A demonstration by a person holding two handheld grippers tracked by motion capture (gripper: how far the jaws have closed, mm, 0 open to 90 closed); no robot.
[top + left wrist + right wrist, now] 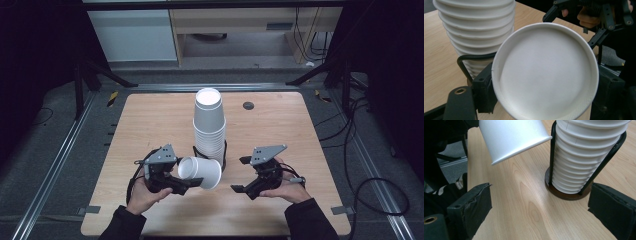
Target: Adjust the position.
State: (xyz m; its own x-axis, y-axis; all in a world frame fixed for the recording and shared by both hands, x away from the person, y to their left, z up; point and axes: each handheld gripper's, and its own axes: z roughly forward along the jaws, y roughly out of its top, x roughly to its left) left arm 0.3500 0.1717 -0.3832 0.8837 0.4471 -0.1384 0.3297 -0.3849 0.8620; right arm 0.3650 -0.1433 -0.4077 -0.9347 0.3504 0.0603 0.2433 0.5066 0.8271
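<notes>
a single white paper cup is clamped on its side between the jaws of the left gripper, whose pads are pressed against the cup's wall from both sides; in the left gripper view the cup's open mouth is turned toward the camera, with a black jaw seen at each flank. in the high view the cup is held just above the wooden table, its rim toward the person and its base pointing toward the right gripper. the right gripper is held in the person's right hand, a little apart from the cup, with its jaws spread wide and nothing between them; in the right gripper view only bare tabletop is seen between the two black pads, and the held cup is seen tilted beyond them at the upper left. just behind the held cup, a tall stack of nested white paper cups is stood upside down in a black wire holder with a round dark base, near the middle of the table. a small dark round grommet is set into the tabletop to the right of the stack's top. the left hand is wrapped around the left gripper's body at the near edge of the table.
</notes>
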